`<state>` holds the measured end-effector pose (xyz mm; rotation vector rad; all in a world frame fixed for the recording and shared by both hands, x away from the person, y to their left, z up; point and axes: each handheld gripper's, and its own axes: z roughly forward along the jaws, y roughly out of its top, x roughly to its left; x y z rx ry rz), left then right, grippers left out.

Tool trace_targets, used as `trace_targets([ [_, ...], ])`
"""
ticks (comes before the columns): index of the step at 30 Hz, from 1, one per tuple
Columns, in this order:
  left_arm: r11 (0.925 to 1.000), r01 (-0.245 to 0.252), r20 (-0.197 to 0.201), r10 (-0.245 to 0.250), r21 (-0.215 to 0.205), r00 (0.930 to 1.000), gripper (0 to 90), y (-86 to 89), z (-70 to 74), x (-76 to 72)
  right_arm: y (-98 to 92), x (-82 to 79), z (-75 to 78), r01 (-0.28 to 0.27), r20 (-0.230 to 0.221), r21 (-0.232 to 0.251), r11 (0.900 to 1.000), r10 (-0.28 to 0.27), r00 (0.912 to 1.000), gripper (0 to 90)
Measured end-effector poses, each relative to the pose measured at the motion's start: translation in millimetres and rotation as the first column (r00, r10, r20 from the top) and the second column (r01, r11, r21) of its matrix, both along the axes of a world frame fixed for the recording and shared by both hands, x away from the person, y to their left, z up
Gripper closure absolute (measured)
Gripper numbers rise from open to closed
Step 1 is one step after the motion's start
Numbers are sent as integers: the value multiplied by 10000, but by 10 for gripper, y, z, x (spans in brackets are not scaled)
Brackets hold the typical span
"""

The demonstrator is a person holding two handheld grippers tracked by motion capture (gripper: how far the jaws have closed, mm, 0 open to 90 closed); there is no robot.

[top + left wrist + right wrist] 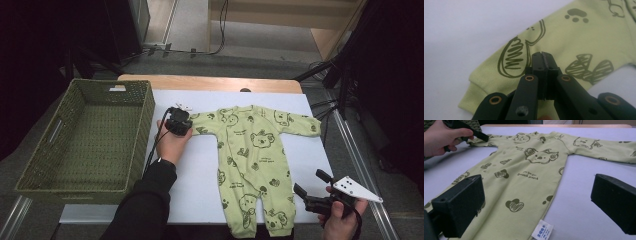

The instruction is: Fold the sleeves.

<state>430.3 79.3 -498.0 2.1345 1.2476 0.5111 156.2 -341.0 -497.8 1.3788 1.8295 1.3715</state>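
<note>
With my left gripper [543,56] pinching the soft romper's [250,150] sleeve [529,55] centre-frame and right gripper [311,184] spread lower right, I expect limp, light cloth, best held near cuffs.

- Baby romper [250,160]: soft matt cloth, printed.
- Basket [30,175]: rough woven weave.
- Table cover [200,180]: smooth, matt.
- Left gripper [543,58]: matt black plastic.

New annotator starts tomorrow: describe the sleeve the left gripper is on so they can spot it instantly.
On the white table lies a light green baby romper, arms spread. The sleeve is the one pointing toward the green woven basket. Unlike the other sleeve, it has the left gripper shut on it near the cuff.
</note>
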Motion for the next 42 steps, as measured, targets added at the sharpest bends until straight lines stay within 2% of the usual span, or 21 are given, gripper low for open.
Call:
trace_targets([
  [2, 9994, -216, 186, 211, 276, 9996, 895, 5, 0, 8, -6, 3, -5, 32, -9, 26, 10000, -32, 10000, 0],
  [3, 9993, -220, 181, 214, 286, 9996, 895, 10, -1, 14, -8, 5, -7, 13, -16, 54, 10000, -13, 10000, 0],
  [6, 9995, -269, 180, 266, 155, 9995, 895, 16, -1, 20, -7, 5, -6, 9, -26, 29, 10000, -9, 10000, 0],
  [10, 9993, -285, 247, 290, -228, 9993, 895, 22, 49, 8, -15, 5, -7, 18, -32, 54, 10000, -17, 10000, 0],
  [14, 9983, -117, 561, 148, -564, 9983, 895, 18, 130, -29, -12, 8, -7, 3, -4, 46, 10000, -3, 10000, 0],
  [23, 9943, 618, 1093, -521, -873, 9926, 894, -68, 254, -151, -3, 6, -4, 8, -25, 30, 10000, -8, 10000, 0],
  [25, 9908, 808, 1198, -677, -1085, 9905, 894, -102, 270, -179, -1, 6, -3, 13, -37, 25, 10000, -12, 10000, 0],
  [31, 9826, 1380, 1398, -1203, -1244, 9828, 894, -220, 308, -267, 0, 5, -3, 11, -36, 27, 10000, -11, 10000, 0],
  [36, 9736, 1901, 1555, -1699, -1263, 9731, 894, -340, 339, -349, -1, 7, -4, 0, -22, 36, 10000, 0, 10000, 0],
  [42, 9583, 2564, 1588, -2356, -1261, 9588, 894, -508, 346, -463, -1, 7, -3, -4, -18, 53, 10000, 5, 10000, 0],
])
